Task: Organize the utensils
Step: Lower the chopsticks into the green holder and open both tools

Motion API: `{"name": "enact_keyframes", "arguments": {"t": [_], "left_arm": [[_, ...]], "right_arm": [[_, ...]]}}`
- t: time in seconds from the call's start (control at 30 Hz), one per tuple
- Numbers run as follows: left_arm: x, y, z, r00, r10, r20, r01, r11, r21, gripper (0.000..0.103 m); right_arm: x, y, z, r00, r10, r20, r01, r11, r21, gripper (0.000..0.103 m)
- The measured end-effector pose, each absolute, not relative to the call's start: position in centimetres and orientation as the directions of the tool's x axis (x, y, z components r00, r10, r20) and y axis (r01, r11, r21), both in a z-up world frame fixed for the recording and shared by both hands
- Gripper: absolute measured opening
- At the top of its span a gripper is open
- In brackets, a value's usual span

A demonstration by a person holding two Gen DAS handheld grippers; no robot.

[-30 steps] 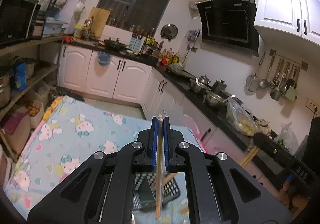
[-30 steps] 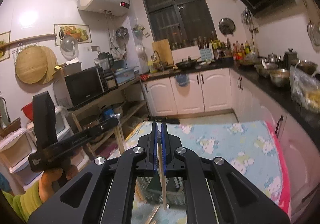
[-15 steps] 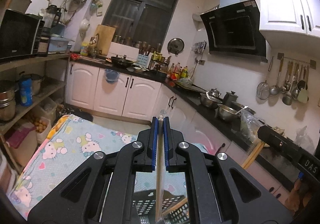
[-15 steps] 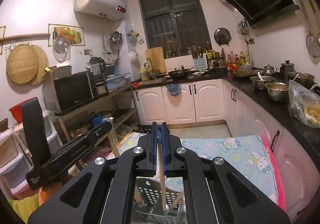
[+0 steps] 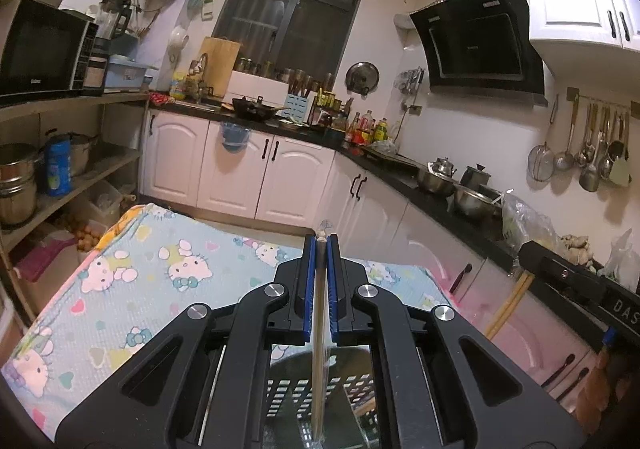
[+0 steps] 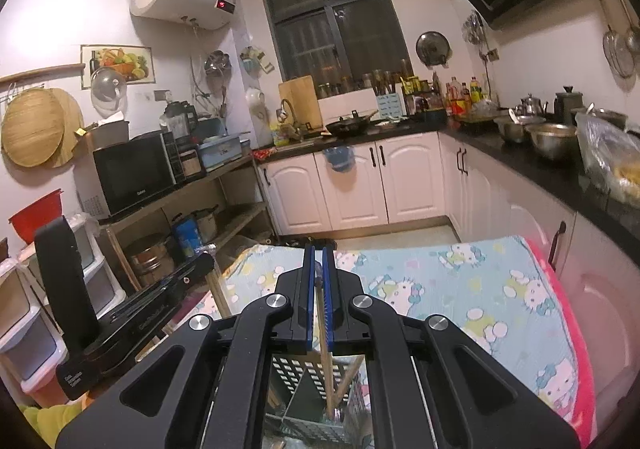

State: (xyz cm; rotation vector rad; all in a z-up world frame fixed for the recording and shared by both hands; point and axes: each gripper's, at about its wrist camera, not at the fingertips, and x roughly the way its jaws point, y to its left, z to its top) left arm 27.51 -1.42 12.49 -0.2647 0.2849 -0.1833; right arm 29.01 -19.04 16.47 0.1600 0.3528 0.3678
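Note:
My left gripper (image 5: 320,245) is shut on a thin chopstick (image 5: 318,349) that hangs down between the blue pads. Its lower end hangs over a dark slotted utensil holder (image 5: 288,389) right beneath the fingers. In the right wrist view my right gripper (image 6: 316,253) is shut on a wooden chopstick (image 6: 325,361) whose tip reaches into the same holder (image 6: 296,369). Another chopstick (image 6: 352,373) leans inside it. Each view shows the other gripper at its side: the right gripper (image 5: 560,277) on the right, the left gripper (image 6: 192,269) on the left.
The holder stands on a table with a blue cartoon-cat cloth (image 5: 160,281) that has a pink right edge (image 6: 568,313). White cabinets under a black counter (image 5: 400,177) with pots run behind and to the right. Open shelves (image 5: 80,177) with pots stand on the left.
Both grippers have come down toward the holder, which now shows larger under the fingers. The chopsticks' lower ends have sunk with them. Both grips are unchanged.

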Motion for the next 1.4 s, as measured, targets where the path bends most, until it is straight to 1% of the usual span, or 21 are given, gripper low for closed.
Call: {"name": "enact_keyframes", "arguments": {"t": [0.33, 0.57, 0.8, 1.1, 1.13, 1.17, 1.2, 1.23, 1.37, 1.4], "left_arm": [[27.1, -1.9, 10.2, 0.937, -0.228, -0.263, 0.15, 0.947, -0.285, 0.001], [26.6, -1.8, 9.4, 0.936, -0.228, -0.267, 0.151, 0.947, -0.282, 0.001], [26.3, -1.3, 8.7, 0.928, -0.233, -0.292, 0.143, 0.943, -0.3, 0.001], [25.4, -0.8, 8.8, 0.911, -0.248, -0.33, 0.139, 0.937, -0.322, 0.001], [25.3, -0.7, 8.8, 0.907, -0.252, -0.337, 0.139, 0.936, -0.324, 0.001], [25.2, -0.7, 8.8, 0.906, -0.253, -0.34, 0.139, 0.935, -0.325, 0.002], [25.1, -0.6, 8.8, 0.903, -0.255, -0.345, 0.139, 0.935, -0.327, 0.003], [25.1, -0.6, 8.8, 0.9, -0.258, -0.352, 0.141, 0.935, -0.327, 0.004], [24.8, -0.4, 8.9, 0.883, -0.281, -0.377, 0.151, 0.929, -0.338, 0.016], [24.7, -0.3, 9.0, 0.881, -0.282, -0.379, 0.152, 0.928, -0.339, 0.017]], "right_arm": [[28.2, -19.4, 13.7, 0.88, 0.353, -0.318, -0.3, 0.932, 0.206, 0.004], [27.2, -20.0, 12.1, 0.871, 0.358, -0.336, -0.292, 0.928, 0.233, 0.004], [26.3, -20.6, 10.8, 0.856, 0.369, -0.363, -0.284, 0.921, 0.267, 0.005], [25.4, -20.5, 10.0, 0.842, 0.371, -0.392, -0.279, 0.921, 0.272, 0.005], [25.3, -20.5, 9.9, 0.84, 0.371, -0.395, -0.278, 0.921, 0.273, 0.005], [25.2, -20.6, 9.9, 0.839, 0.372, -0.398, -0.279, 0.921, 0.273, 0.009], [25.2, -20.6, 9.9, 0.838, 0.371, -0.4, -0.278, 0.921, 0.273, 0.011], [25.1, -20.6, 9.9, 0.837, 0.371, -0.401, -0.277, 0.921, 0.275, 0.017], [24.8, -20.6, 9.9, 0.836, 0.374, -0.403, -0.279, 0.92, 0.276, 0.018], [24.7, -20.6, 10.0, 0.835, 0.373, -0.404, -0.279, 0.92, 0.274, 0.018]]}}
